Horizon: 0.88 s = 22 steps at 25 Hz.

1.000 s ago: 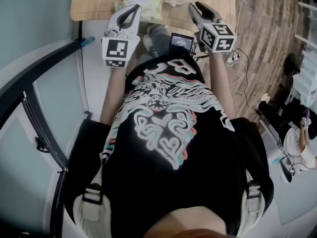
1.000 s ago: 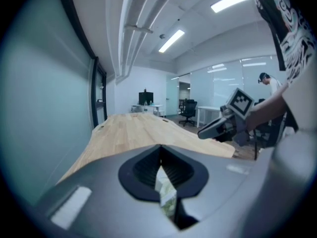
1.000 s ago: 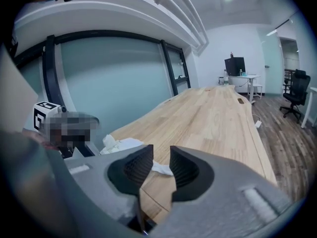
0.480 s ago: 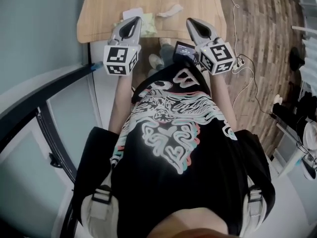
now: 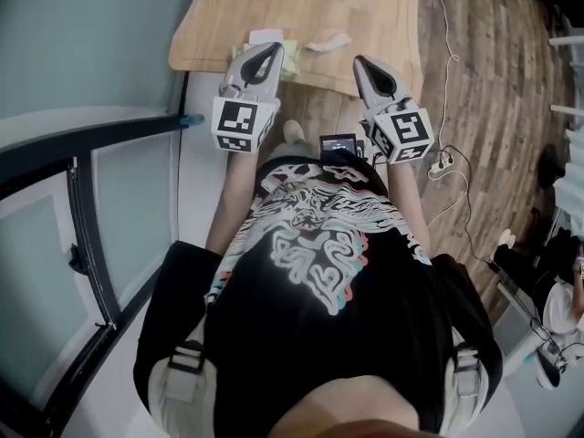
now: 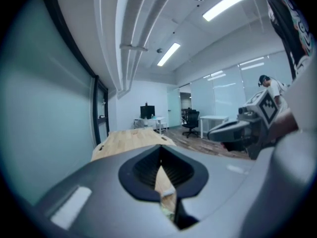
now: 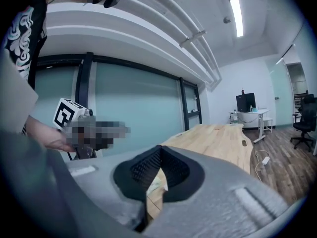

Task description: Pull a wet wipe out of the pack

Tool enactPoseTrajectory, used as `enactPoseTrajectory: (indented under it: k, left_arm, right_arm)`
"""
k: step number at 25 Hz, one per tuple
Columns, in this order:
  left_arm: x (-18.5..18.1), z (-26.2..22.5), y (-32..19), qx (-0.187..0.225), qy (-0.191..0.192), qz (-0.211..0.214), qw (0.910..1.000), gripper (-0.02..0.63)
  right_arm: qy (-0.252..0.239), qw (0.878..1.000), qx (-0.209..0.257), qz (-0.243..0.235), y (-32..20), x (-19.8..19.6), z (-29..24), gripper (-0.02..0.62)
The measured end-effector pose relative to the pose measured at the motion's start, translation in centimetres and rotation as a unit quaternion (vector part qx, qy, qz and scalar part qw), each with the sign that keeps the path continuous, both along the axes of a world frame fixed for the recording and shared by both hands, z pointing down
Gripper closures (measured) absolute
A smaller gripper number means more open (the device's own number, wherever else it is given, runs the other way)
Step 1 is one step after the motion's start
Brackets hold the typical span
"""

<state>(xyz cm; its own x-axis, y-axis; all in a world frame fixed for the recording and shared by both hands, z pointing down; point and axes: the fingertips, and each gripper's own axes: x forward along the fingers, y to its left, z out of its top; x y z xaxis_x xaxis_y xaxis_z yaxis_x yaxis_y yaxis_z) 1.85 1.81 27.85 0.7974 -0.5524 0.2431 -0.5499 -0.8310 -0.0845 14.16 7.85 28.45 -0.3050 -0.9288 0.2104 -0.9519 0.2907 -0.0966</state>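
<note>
The pale green wet wipe pack (image 5: pixel 285 47) lies near the front edge of the wooden table (image 5: pixel 365 7), partly hidden behind my left gripper (image 5: pixel 272 53). A crumpled white wipe (image 5: pixel 327 41) lies loose on the table to the right of the pack. My left gripper hovers over the table edge, jaws together and empty. My right gripper (image 5: pixel 359 63) hangs just off the table's front edge, shut with nothing in it. In the left gripper view the jaws (image 6: pixel 160 155) meet, and the wipe and pack show through the gap below. The right gripper's jaws (image 7: pixel 159 150) meet too.
A small device with a lit screen (image 5: pixel 338 144) hangs at the person's chest. A white cable and power strip (image 5: pixel 441 164) lie on the wood floor to the right. A dark-framed glass partition (image 5: pixel 91 144) runs along the left. Desks and an office chair (image 6: pixel 190 123) stand far off.
Both grippers have lifted off the table and drawn back toward the person. The right gripper has left the crumpled wipe, which stays on the table.
</note>
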Motion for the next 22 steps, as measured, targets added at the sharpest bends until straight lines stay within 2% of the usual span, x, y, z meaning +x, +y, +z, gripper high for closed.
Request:
enactPoseTrajectory:
  k: [5, 11, 15, 22]
  left_arm:
    - [0.0, -0.9, 3.1, 0.037, -0.027, -0.025, 0.9986, 0.617]
    - [0.9, -1.1, 7.6, 0.048, -0.023, -0.043, 0.9977, 0.618]
    - [1.5, -1.3, 10.0, 0.051, -0.024, -0.043, 0.9975, 0.618]
    - [1.9, -2.0, 12.3, 0.062, -0.036, -0.045, 0.9964, 0.618]
  right_arm:
    - [0.0, 1.0, 0.022, -0.012, 2.4, 1.0, -0.9, 0.597]
    - [0.005, 0.998, 0.04, -0.05, 6.1, 1.0, -1.2, 0.597]
    - [0.013, 0.997, 0.058, -0.048, 7.8, 1.7, -2.2, 0.597]
    - [-0.003, 0.997, 0.067, -0.044, 9.7, 2.3, -2.4, 0.597]
